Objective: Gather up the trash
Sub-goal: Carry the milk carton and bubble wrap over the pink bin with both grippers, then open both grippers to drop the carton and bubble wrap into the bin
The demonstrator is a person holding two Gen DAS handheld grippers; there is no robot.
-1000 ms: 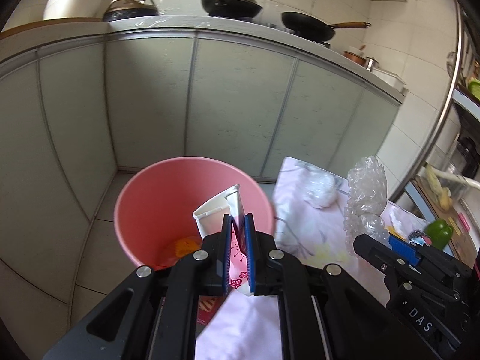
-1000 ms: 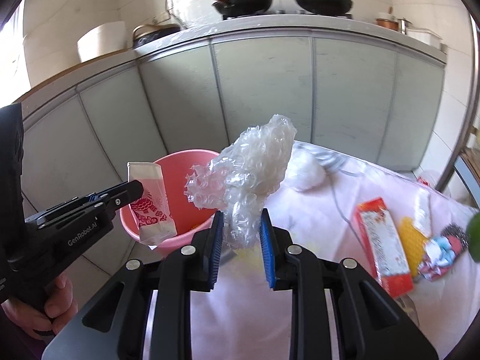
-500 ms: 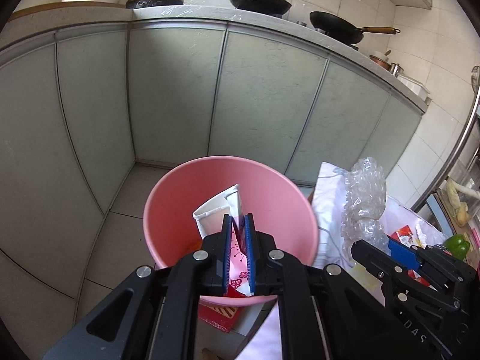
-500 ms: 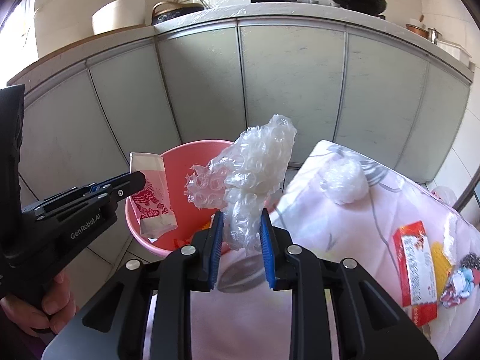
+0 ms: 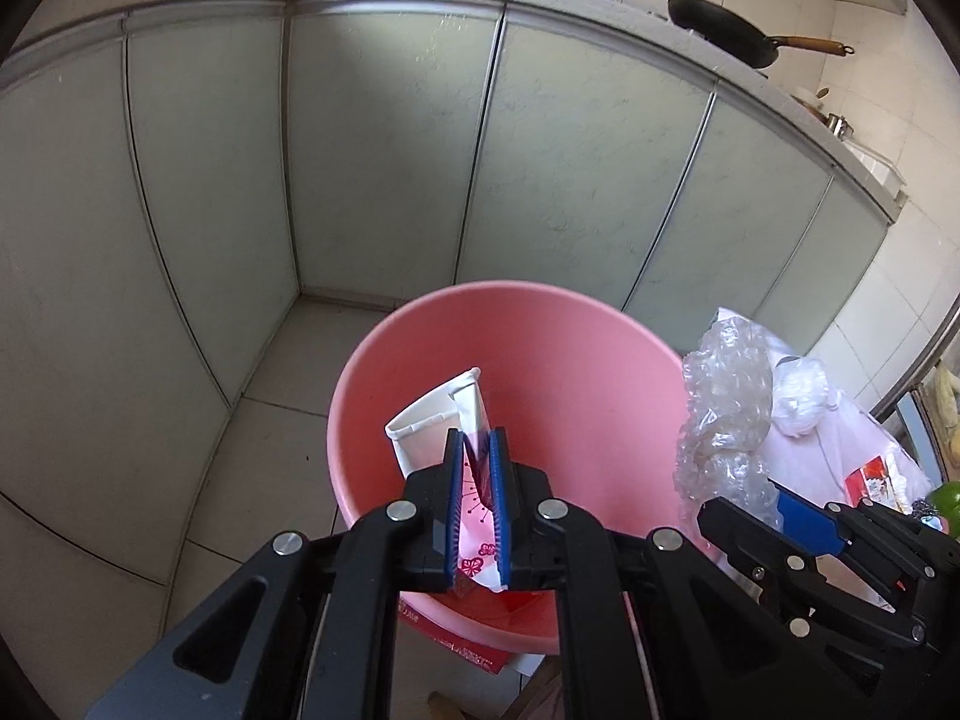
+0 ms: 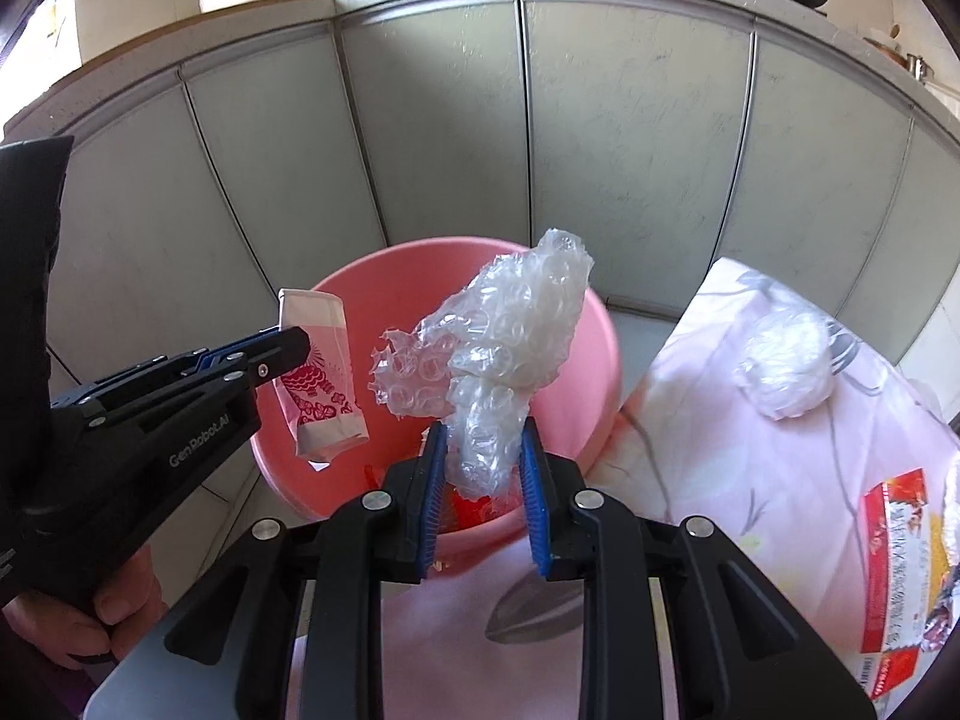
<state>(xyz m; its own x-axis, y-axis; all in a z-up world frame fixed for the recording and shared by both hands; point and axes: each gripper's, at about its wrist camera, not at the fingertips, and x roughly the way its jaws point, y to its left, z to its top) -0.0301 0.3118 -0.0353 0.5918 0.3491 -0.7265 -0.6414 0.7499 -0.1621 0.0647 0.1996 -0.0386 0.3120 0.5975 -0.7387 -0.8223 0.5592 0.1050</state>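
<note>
Both grippers hang over the pink bin (image 5: 558, 372), the left gripper (image 5: 478, 480) clenched on a paper cup (image 5: 432, 420) above its middle, the right gripper (image 6: 483, 468) gripping bubble wrap (image 6: 504, 348) nearer the counter-side rim.

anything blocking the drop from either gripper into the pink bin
Nothing visible. The flattened paper cup in the left gripper and the clear bubble wrap in the right gripper both hang over the round pink plastic bin, whose mouth is open.
</note>
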